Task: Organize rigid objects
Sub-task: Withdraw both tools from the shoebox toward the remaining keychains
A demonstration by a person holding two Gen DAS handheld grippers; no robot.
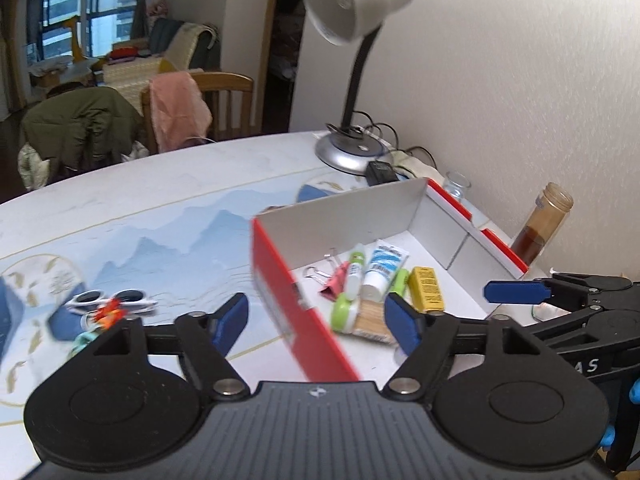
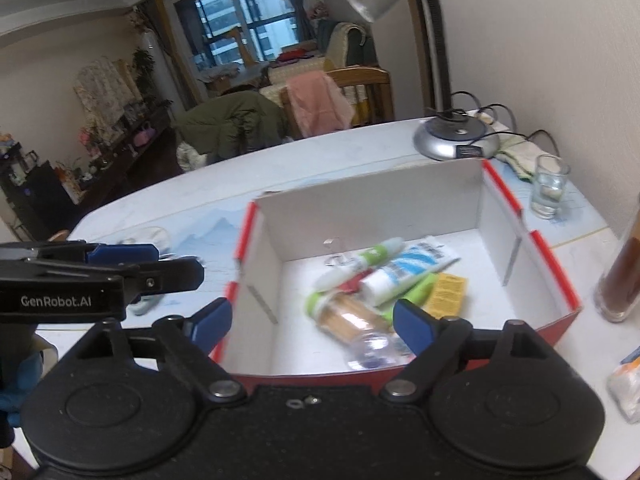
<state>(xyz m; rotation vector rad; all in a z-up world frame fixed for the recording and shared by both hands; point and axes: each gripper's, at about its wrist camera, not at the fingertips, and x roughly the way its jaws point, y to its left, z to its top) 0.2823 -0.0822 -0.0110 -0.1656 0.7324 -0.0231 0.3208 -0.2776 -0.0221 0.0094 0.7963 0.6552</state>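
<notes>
Table [image 1: 168, 184], sunglasses [image 1: 114, 300] only left view

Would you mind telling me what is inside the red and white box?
The box holds a blue-striped tube, green-capped tubes, a yellow packet, a toothpick jar and binder clips. Anything beneath that pile is hidden.

I see soft, even daylight from window [image 2: 248, 20] — motion blur on red box [image 1: 296, 292], fisheye bending at edges.
</notes>
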